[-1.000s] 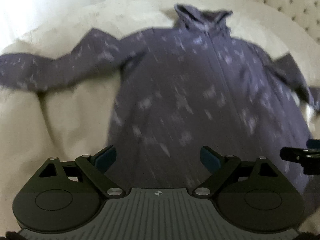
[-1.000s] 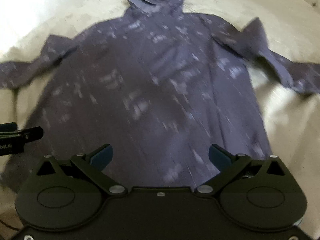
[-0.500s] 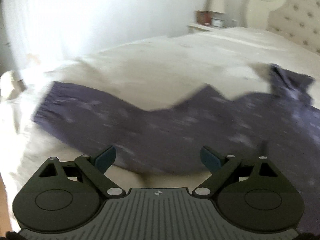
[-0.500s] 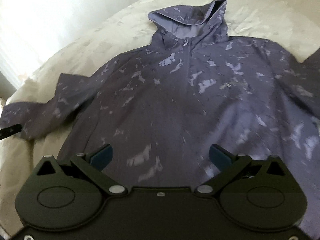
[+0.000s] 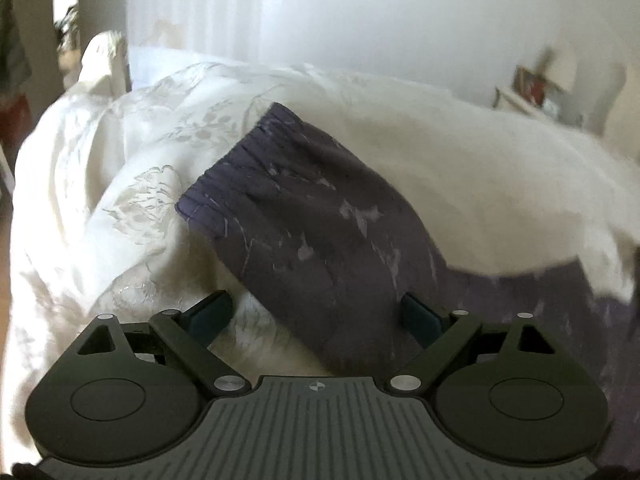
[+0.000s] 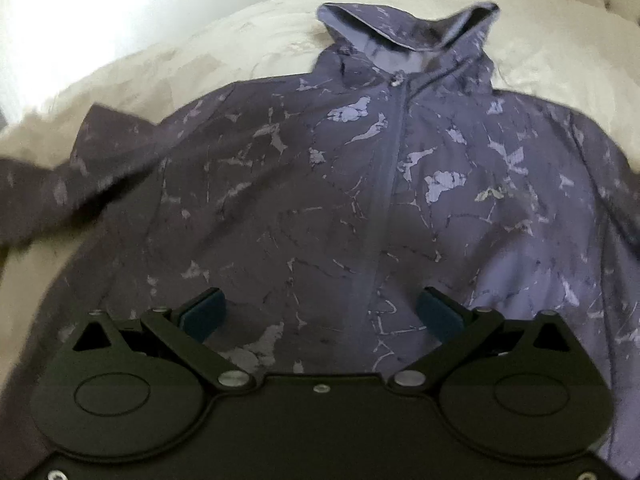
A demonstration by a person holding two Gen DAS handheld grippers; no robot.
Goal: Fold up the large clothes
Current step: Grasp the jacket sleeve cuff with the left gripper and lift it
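On the cream bedspread [image 6: 540,52], a purple hooded jacket [image 6: 360,184] lies spread flat, front up.
Left wrist view: left gripper [image 5: 316,312] above the sleeve [image 5: 304,216], jaws closing, not yet pinching. Right wrist view: right gripper [image 6: 320,312] over the jacket's front, jaws spread, empty.

We've got the purple hooded jacket [image 6: 320,200] spread flat on the cream bed [image 6: 540,48], zipped up, hood [image 6: 404,36] at the far end. Our right tongs [image 6: 320,312] hang over its lower front, jaws wide apart with nothing pinched, one sleeve [image 6: 48,192] trailing off left.
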